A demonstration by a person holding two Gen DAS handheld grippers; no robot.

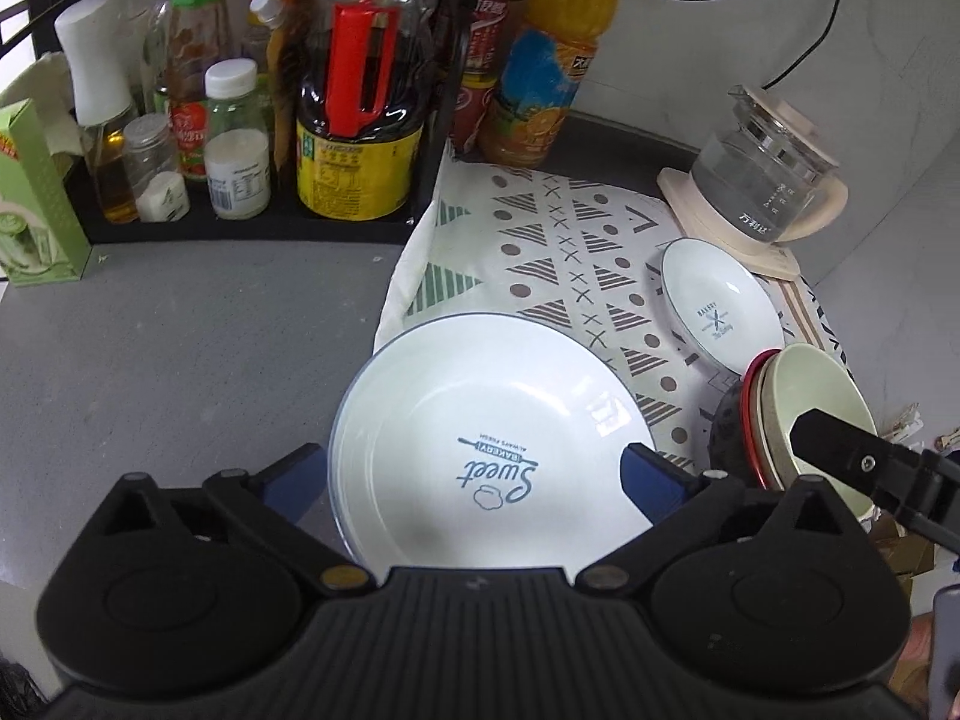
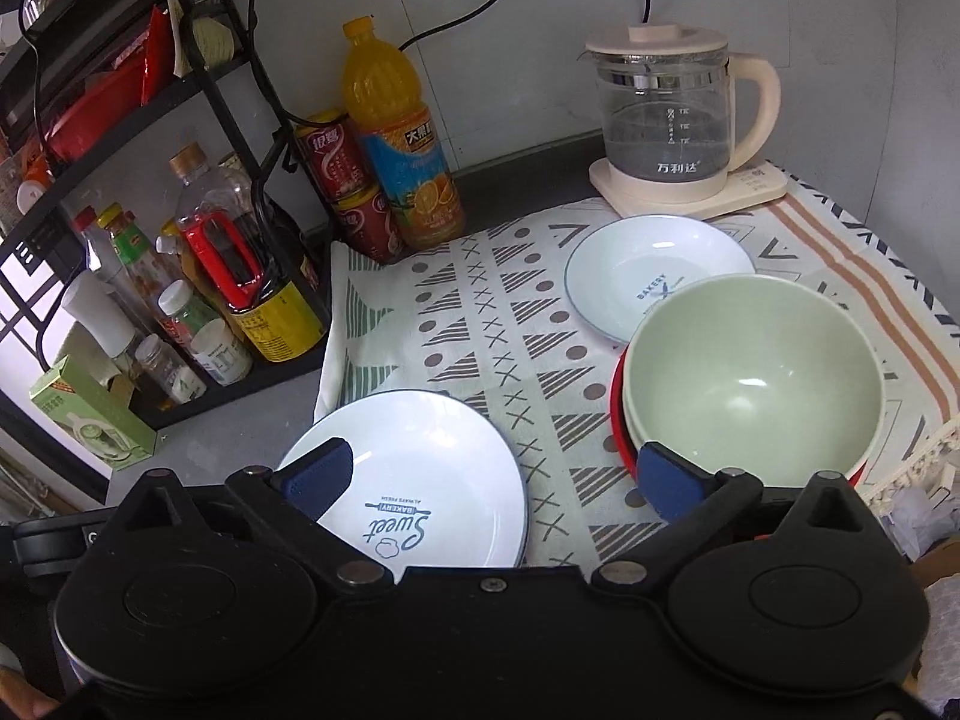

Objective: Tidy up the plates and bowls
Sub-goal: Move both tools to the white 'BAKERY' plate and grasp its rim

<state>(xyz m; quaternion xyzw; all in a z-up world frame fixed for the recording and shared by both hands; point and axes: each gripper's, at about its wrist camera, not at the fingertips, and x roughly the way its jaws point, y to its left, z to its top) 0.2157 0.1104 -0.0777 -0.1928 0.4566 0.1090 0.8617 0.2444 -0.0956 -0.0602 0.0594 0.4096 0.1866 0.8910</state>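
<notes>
Now hovered spread wide, left claw straddling large white "Sweet Bakery" plate directly below, gripping nothing. Sat half on patterned cloth, half on grey tabletop. Right claw likewise agape and empty, nearer pale green bowl.

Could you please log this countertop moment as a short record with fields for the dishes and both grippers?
large plate: half on patterned cloth, half on grey counter
small plate: on cloth, before kettle
green bowl: nested in red bowl
left gripper: jaws open, over the large plate
right gripper: jaws open, holding nothing
</notes>
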